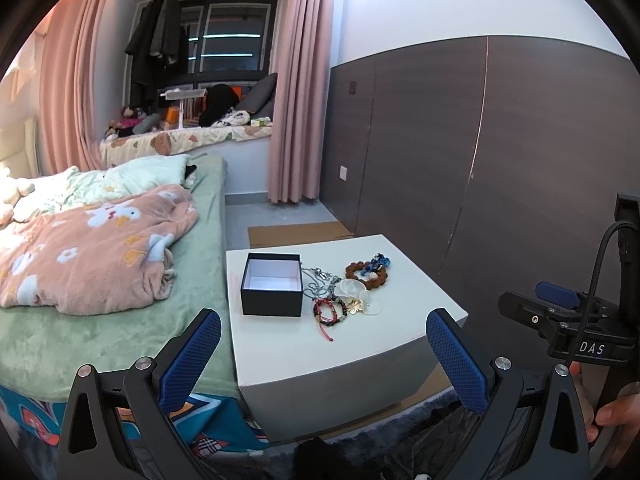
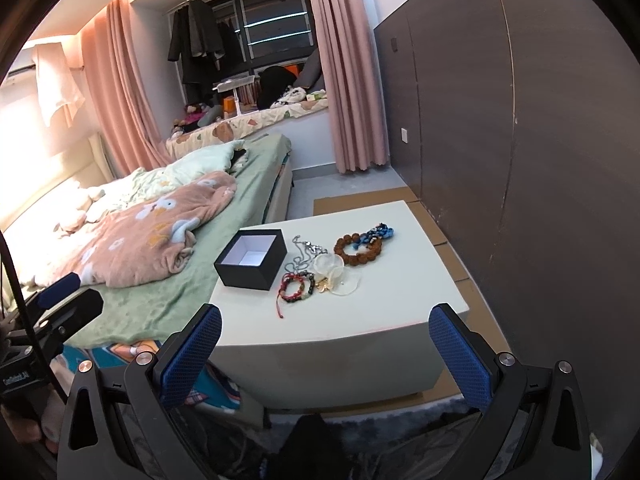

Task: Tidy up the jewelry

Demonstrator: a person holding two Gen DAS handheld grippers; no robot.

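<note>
near the surface's (image 1: 360, 352) left edge sits the open black box (image 1: 272, 290); beside it, tangled bracelets (image 1: 330, 310), limp and snag-prone, best pinched by one loop; both grippers' jaws wide apart, empty

Both grippers hang short of the desk (image 1: 352, 344), near its front edge. The left gripper (image 1: 324, 354) has its blue-padded fingers (image 1: 191, 360) spread wide, holding nothing. The right gripper (image 2: 326, 354) is likewise spread and empty, just to the left gripper's right.
</note>
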